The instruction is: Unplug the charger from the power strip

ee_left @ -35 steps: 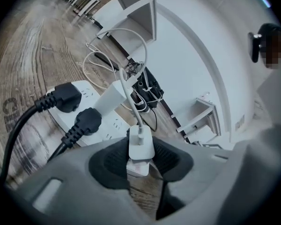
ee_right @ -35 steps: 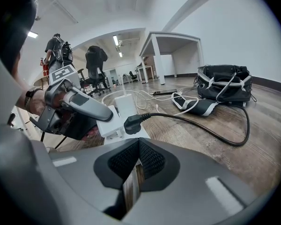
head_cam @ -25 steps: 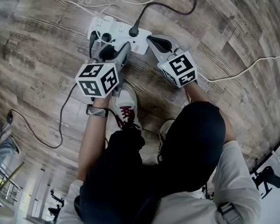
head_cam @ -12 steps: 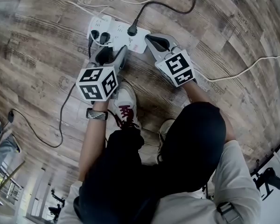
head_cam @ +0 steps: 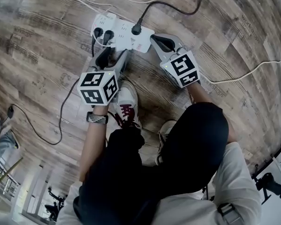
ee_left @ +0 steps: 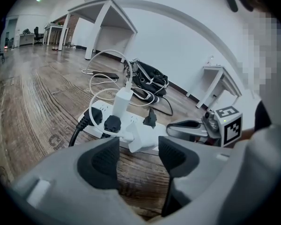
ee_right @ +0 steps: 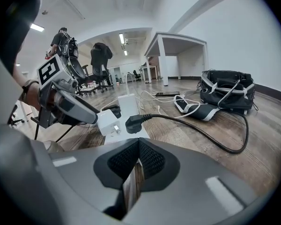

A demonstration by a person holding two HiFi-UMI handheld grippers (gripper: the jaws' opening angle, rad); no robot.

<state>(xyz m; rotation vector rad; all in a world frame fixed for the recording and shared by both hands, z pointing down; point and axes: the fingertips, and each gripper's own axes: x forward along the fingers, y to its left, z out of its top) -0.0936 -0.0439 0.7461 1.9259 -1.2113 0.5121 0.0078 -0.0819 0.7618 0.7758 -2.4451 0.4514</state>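
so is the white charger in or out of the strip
out: charger lies loose by the power strip, its metal prongs bare in the right gripper view

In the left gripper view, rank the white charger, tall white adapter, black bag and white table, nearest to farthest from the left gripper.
The left gripper has just been opening its jaws; nothing is between them.
1. white charger: just ahead of the jaws.
2. tall white adapter: upright on the power strip.
3. black bag: on the floor beyond.
4. white table: far back, left.
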